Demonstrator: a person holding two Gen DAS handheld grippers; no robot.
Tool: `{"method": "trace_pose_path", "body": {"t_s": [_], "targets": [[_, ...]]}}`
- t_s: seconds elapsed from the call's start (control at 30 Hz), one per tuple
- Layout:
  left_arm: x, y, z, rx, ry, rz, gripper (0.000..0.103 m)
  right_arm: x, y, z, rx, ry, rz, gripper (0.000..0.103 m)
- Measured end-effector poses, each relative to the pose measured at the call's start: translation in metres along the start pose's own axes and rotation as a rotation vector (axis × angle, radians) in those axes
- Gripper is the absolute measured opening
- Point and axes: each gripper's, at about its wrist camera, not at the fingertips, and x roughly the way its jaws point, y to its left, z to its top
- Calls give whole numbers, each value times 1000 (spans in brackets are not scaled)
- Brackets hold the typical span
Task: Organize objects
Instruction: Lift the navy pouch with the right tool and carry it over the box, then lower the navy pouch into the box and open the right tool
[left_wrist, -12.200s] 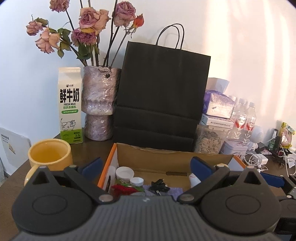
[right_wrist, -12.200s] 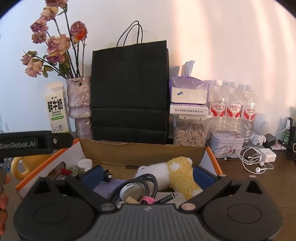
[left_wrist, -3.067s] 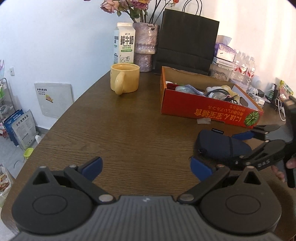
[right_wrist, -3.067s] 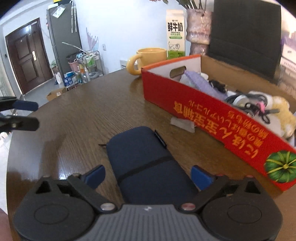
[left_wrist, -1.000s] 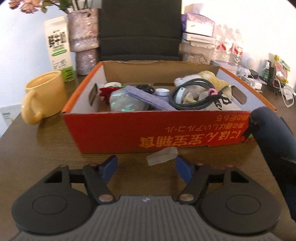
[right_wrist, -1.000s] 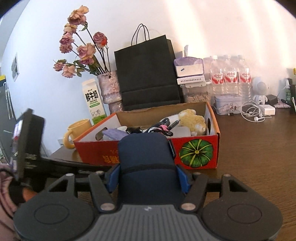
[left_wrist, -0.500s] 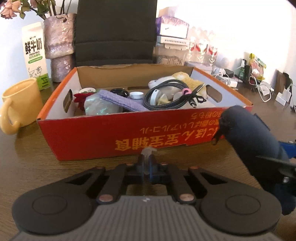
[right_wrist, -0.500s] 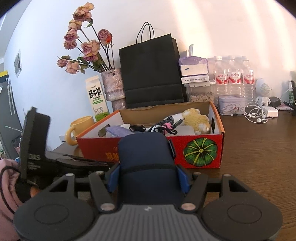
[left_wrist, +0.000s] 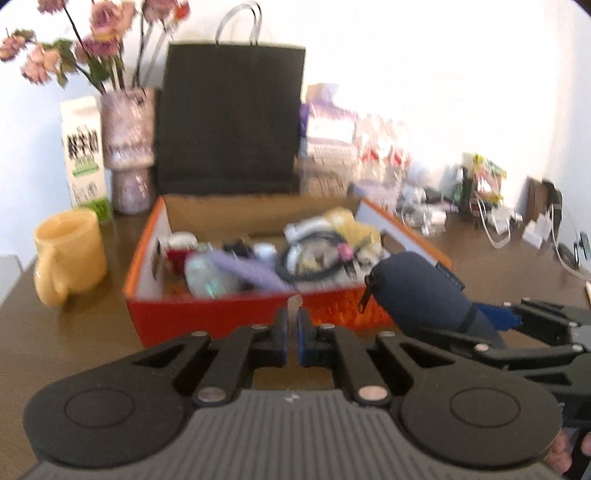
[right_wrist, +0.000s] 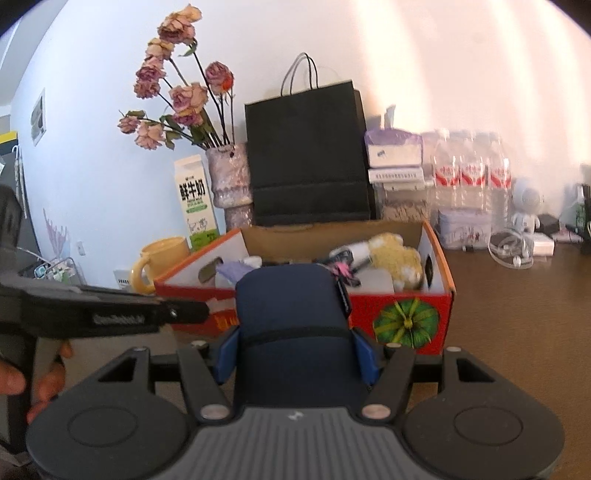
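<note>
The left gripper (left_wrist: 292, 328) has its jaws pressed together on a small clear plastic piece (left_wrist: 294, 302), whose pale tip pokes up between the blue pads just in front of the red cardboard box (left_wrist: 207, 321). The right gripper (right_wrist: 295, 349) pinches a navy zippered pouch (right_wrist: 291, 306) across its middle, holding it clear of the brown wooden table (right_wrist: 517, 314), near the box's front wall. The box is crowded with a coiled cable (left_wrist: 314, 254), a yellow plush toy (right_wrist: 397, 258) and other small items. A yellow mug (left_wrist: 68, 254) stands left of the box
</note>
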Motion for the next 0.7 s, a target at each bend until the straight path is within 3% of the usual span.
{"method": "trace_pose_path", "body": {"t_s": [0.37,0.7], "targets": [[14,31,50,-72,-80,20,6,48,29,64,-56,-46,-30,62],[60,61,74,-151,-101,49,6,119,19,86,-9,-39,-51,62]]}}
